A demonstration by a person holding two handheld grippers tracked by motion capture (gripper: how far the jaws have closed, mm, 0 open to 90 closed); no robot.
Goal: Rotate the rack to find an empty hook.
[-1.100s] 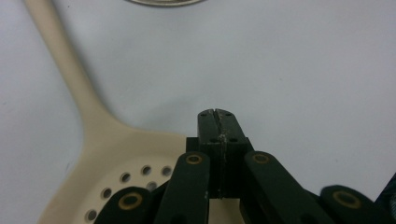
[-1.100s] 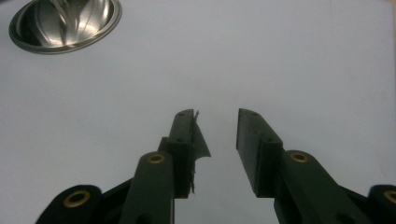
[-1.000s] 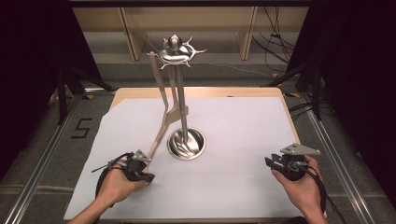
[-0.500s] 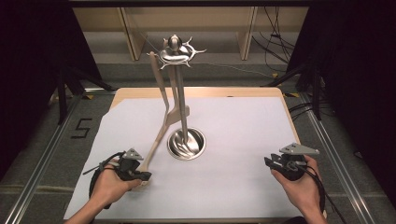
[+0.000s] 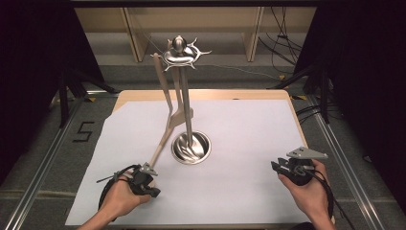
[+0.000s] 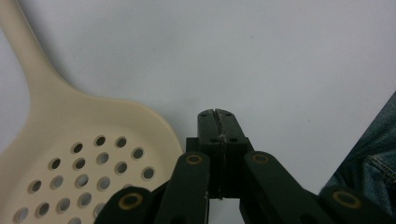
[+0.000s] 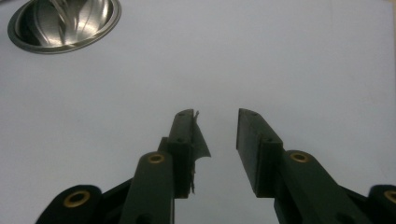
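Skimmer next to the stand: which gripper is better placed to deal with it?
Probably left. The left gripper sits at the skimmer, jaws shut beside its perforated head. The right gripper rests open, far across the table.

We see our left hand (image 5: 119, 196) at the lower left of the high view. It comes in from the bottom edge and wraps around the left gripper (image 5: 143, 178), which points up and to the right. In the left gripper view its two black jaws are pressed flat together with nothing between them. A bit of blue sleeve (image 6: 373, 149) shows at the right edge there.

Our right hand (image 5: 309, 194) sits at the lower right of the high view. It holds the right gripper (image 5: 280, 167), which points left. Its jaws stand apart with a gap, and nothing is in the gap.
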